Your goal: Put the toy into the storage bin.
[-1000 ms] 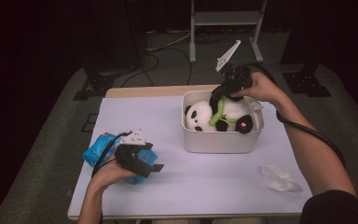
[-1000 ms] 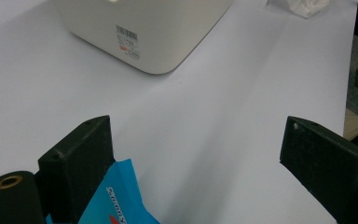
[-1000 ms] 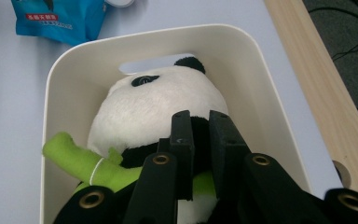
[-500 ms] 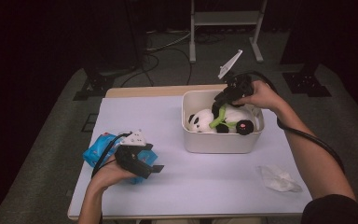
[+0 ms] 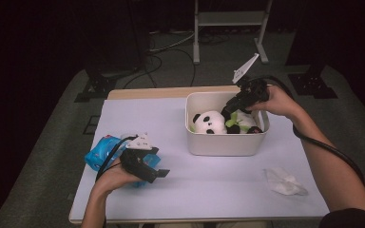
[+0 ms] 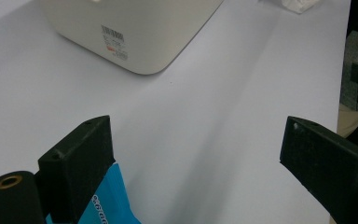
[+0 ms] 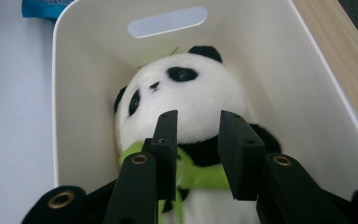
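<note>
A plush panda (image 5: pixel 209 122) with a green scarf lies on its back inside the white bin (image 5: pixel 225 142). My right gripper (image 5: pixel 230 110) reaches down into the bin over the panda's neck. In the right gripper view its jaws (image 7: pixel 198 116) have just been opening and stand apart, with the panda (image 7: pixel 186 93) and scarf below the gap and the pads not pressing it. My left gripper (image 5: pixel 159 173) rests low at the table's front left, open wide (image 6: pixel 196 144), over a blue packet (image 5: pixel 100 154).
A crumpled white tissue (image 5: pixel 285 183) lies at the front right of the white table. In the left gripper view the bin (image 6: pixel 135 32) stands ahead with a barcode label on its wall. Dark stands and cables sit on the floor behind.
The right gripper has come down into the bin with the panda, which now lies in the bin. Its jaws have spread apart. The left hand has stayed put.
</note>
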`<state>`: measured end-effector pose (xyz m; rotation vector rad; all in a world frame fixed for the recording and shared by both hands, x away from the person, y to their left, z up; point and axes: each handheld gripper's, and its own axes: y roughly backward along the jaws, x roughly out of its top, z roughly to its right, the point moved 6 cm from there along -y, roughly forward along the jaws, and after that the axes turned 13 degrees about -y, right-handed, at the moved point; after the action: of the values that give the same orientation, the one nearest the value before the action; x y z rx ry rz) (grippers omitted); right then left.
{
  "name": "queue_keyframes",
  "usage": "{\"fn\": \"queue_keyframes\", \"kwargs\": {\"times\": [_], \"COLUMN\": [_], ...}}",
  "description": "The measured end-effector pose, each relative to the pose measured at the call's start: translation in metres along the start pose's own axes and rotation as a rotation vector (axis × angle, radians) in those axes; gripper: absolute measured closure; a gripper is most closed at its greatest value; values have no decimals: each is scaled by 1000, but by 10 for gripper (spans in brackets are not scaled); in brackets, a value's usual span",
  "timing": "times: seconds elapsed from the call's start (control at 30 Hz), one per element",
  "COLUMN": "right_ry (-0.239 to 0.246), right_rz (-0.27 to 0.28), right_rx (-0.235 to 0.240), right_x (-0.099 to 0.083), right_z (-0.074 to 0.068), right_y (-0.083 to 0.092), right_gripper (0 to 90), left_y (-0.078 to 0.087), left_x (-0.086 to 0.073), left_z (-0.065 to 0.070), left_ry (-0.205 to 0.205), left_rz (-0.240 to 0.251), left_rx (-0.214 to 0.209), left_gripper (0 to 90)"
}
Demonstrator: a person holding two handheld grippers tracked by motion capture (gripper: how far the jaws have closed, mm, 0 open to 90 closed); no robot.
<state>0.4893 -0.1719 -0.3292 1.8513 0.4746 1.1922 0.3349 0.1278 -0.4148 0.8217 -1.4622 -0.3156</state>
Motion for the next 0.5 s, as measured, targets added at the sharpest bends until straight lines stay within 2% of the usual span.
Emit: {"fn": "queue_keyframes", "kwargs": {"times": [0.37, 0.5], "right_ry": [-25, -36], "right_rz": [28, 53], "right_rx": [16, 23], "right_x": [-18, -23], "right_z": [-6, -8], "right_y": [5, 7], "right_gripper": [650, 636], "left_y": [-1, -1], "left_x": [1, 3], "left_z": [0, 1], "left_ry": [-8, -8], "left_rz": [3, 7], "left_rx": [-3, 0], "left_gripper": [87, 87]}}
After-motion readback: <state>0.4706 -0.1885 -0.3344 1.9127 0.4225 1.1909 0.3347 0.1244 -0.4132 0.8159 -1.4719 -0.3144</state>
